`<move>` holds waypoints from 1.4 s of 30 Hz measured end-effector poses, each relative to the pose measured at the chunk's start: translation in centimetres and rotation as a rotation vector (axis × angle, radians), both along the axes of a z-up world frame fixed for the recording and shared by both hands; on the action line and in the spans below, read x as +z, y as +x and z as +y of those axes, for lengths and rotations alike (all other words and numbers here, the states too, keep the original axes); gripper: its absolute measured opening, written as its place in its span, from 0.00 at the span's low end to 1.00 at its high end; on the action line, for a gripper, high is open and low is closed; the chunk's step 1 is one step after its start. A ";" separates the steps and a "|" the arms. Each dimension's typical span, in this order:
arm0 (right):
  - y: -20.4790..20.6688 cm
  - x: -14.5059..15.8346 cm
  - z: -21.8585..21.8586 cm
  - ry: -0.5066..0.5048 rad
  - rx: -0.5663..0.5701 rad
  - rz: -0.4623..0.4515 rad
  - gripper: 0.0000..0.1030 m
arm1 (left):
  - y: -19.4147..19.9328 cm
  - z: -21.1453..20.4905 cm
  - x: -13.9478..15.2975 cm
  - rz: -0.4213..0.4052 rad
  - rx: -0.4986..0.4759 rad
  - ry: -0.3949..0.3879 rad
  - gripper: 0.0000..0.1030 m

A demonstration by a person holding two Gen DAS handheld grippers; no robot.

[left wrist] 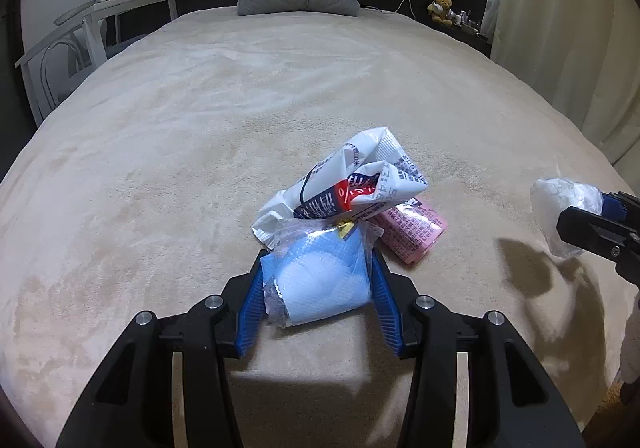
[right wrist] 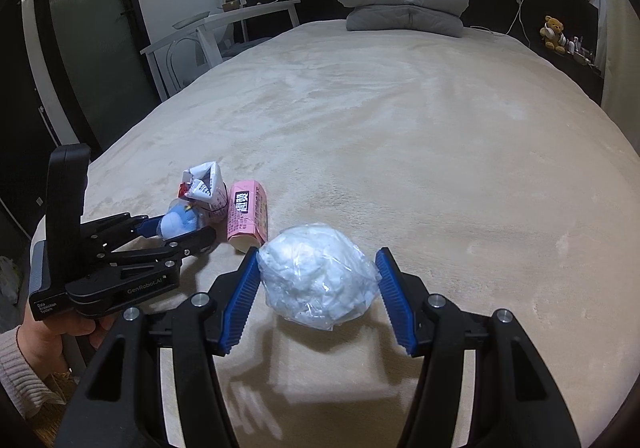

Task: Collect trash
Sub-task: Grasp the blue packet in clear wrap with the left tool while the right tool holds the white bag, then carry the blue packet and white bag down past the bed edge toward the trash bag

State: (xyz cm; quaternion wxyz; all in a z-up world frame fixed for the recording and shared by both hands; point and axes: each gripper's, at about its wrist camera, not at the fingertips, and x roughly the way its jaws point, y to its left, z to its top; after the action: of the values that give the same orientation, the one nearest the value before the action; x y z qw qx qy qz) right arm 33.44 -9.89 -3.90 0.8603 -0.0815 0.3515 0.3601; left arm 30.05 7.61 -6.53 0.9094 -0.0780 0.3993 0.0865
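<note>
Left gripper clenches the blue packet on the bed; right gripper grips the plastic wad. The carton leaning on the packet may tumble when it lifts

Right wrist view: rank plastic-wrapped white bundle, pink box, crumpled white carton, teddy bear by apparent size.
1. plastic-wrapped white bundle, though it sits nearest the camera, which inflates it.
2. pink box and crumpled white carton: too close to rank; the carton is partly hidden.
3. teddy bear, smallest, but farthest away.
</note>
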 end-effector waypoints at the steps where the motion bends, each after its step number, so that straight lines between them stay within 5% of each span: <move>1: 0.0 0.0 -0.1 0.001 -0.002 0.000 0.56 | -0.2 0.0 0.2 -0.003 -0.003 -0.002 0.46; 26: -5.8 1.8 -2.7 0.048 -0.049 -0.012 0.57 | -8.3 -0.4 5.3 -0.138 -0.025 -0.091 0.46; 42: -13.5 2.6 -6.2 0.137 -0.060 -0.003 0.57 | -14.5 -3.1 7.3 -0.198 -0.092 -0.114 0.46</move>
State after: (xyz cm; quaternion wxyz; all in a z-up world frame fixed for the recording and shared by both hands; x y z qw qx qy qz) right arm 19.92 -16.08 -1.26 0.8748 -0.0125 0.3269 0.3573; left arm 15.56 4.55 0.81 0.9414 -0.1192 0.3151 0.0139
